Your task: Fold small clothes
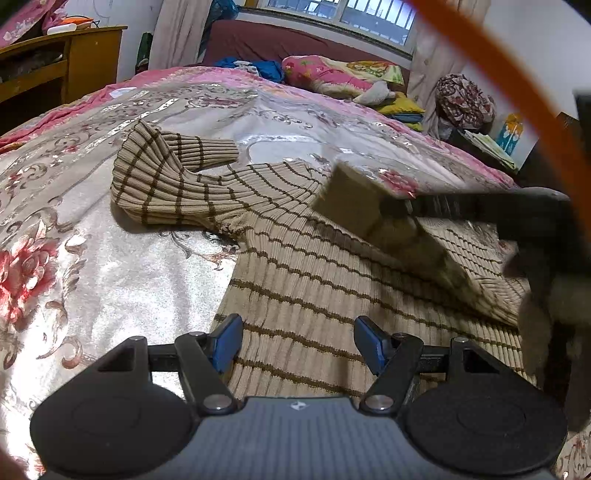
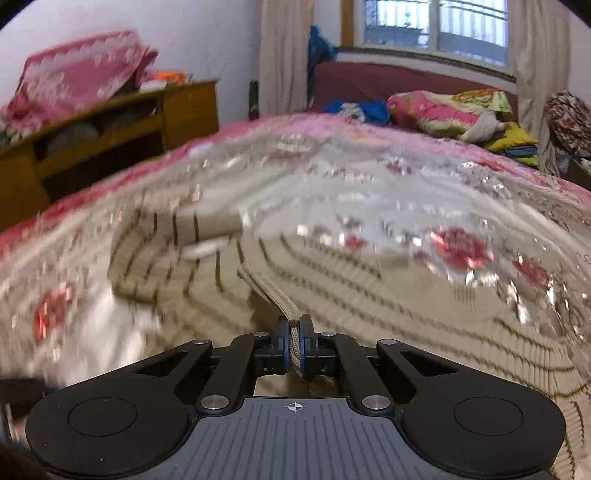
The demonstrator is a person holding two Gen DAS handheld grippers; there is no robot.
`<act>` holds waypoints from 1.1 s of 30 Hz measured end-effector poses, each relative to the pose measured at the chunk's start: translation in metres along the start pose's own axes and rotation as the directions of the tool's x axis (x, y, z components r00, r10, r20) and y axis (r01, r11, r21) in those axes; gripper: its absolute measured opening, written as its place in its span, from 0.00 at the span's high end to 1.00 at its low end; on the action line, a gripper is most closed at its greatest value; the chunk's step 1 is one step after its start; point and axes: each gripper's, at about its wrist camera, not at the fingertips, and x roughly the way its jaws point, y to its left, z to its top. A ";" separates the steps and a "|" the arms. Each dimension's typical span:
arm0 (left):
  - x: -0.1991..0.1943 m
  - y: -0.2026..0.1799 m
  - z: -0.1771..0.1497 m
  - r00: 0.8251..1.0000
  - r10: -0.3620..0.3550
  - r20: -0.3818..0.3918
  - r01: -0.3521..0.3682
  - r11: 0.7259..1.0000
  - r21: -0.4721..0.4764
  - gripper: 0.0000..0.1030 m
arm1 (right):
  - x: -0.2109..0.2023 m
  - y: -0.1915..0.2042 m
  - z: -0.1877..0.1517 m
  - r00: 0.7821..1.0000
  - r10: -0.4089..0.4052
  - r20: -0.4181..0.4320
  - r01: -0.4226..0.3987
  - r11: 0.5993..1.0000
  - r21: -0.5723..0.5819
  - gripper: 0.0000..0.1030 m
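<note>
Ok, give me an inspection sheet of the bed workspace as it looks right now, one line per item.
Surface: bedspread, shiny, floral, covering the bed.
Job's things: striped sweater lying on the bedspread; its left sleeve bent back on itself; an edge on the right lifted off the bed.
Clutter: pillow, blue cloth and yellow items at the far end.
Grippers: left gripper open over the sweater's lower part, holding nothing; right gripper shut on a sweater edge.
Cables: orange strap or cable crossing the left wrist view, blurred.
Surroundings: wooden shelf, curtains, window.
</note>
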 end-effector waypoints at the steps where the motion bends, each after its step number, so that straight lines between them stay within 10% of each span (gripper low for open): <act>1: -0.001 0.000 0.000 1.000 -0.001 0.003 0.001 1.000 -0.001 0.31 | 0.002 0.000 0.006 1.000 0.003 0.012 -0.004 1.000 0.015 0.96; 16: 0.000 0.008 0.003 1.000 0.007 0.013 -0.006 1.000 -0.026 0.31 | 0.006 -0.005 -0.020 0.981 0.174 -0.089 -0.169 0.984 0.060 0.74; 33: 0.010 0.000 0.006 0.997 0.045 0.056 -0.045 0.999 -0.005 0.31 | -0.022 -0.056 -0.050 0.995 0.043 -0.095 -0.032 0.993 0.112 0.74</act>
